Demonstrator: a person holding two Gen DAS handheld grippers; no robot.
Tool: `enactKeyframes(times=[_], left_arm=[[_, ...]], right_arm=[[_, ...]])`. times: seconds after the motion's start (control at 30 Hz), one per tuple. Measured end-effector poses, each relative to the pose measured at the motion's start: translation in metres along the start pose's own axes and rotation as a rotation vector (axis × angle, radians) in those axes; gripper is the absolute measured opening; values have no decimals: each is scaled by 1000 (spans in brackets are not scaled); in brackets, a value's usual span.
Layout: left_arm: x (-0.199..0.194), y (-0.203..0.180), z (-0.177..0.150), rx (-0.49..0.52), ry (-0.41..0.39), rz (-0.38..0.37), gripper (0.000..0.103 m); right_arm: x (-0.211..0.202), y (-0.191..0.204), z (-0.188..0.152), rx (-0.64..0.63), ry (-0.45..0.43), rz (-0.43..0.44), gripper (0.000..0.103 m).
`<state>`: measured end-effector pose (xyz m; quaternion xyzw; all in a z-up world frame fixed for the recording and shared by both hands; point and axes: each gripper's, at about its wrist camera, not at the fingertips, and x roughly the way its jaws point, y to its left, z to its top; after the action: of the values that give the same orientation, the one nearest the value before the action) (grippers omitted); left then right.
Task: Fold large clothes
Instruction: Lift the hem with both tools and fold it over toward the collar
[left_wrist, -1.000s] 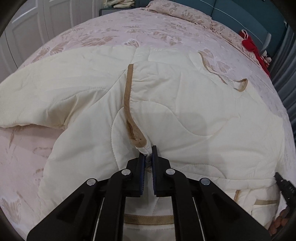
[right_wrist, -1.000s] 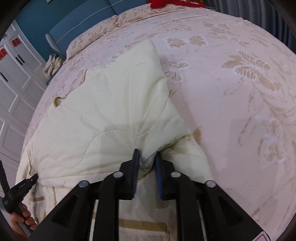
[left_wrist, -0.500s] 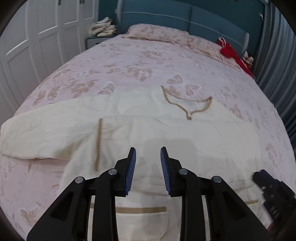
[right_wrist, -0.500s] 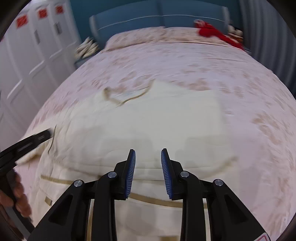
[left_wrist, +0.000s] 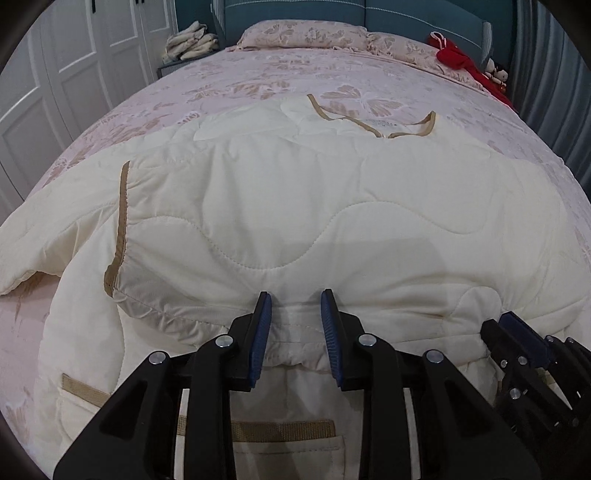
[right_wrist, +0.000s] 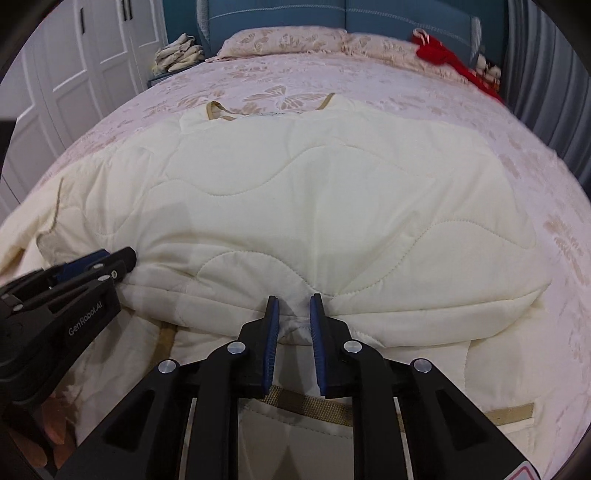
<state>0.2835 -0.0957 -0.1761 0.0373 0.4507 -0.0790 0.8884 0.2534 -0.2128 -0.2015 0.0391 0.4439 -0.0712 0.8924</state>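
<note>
item: cream quilted jacket (left_wrist: 295, 206), large, lying flat across the bed (left_wrist: 258, 74), collar end toward the pillows (left_wrist: 303, 33), one panel folded over so a thick doubled edge faces me. tan trim (left_wrist: 122, 221) runs down the left flap; a trimmed pocket (left_wrist: 280, 430) shows below the fold.

handling, as i judge it: soft, padded, light for its bulk, a smooth shell likely to slide on itself; no stiffness, so it will sag between two holds.

hold points: the doubled fold edge, or trimmed seams, where layers bunch thick enough to pinch.

left tool (left_wrist: 295, 325): fingers parted, fold edge between them, nothing gripped.

right tool (right_wrist: 293, 321): fingers narrowly apart, straddling the same edge further right, not clamped.
</note>
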Motion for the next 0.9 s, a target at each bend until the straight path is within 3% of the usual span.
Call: enactKeyframes(times=[0.17,0.3,0.33,0.37,0.43,0.5,0.6,0.73,0.83,0.9], left_arm=[[2,7,-3,-43,-42,-39,27],[-19,40,0,-170,-54,-174,29],[-33,60,1,-218,-66,-167,38],[-51,86,-1,-279,-98,-154,61],[-79,137,-7,-397,-174,-105,96],[-99,207,-13,-524,-218,-40,96],[-97,326,-25,-717,-139,79,96],[-99,459,-53,-972,-147,212,95],[-91,516,-69,-1106,-128,233,92],[-80,534,-73,-1145,-104,200,87]], right_arm=[[4,-7,-3,26,-29,31,14],[3,-13,-2,47,-36,61,14],[3,-14,-2,52,-36,66,14],[2,-15,-2,58,-38,72,14],[1,-16,-2,65,-40,80,15],[0,-14,0,57,-37,73,15],[-12,-10,2,46,-29,41,17],[-43,-6,-12,105,-20,38,52],[-65,1,-33,109,7,54,52],[-78,7,-48,95,19,52,54]])
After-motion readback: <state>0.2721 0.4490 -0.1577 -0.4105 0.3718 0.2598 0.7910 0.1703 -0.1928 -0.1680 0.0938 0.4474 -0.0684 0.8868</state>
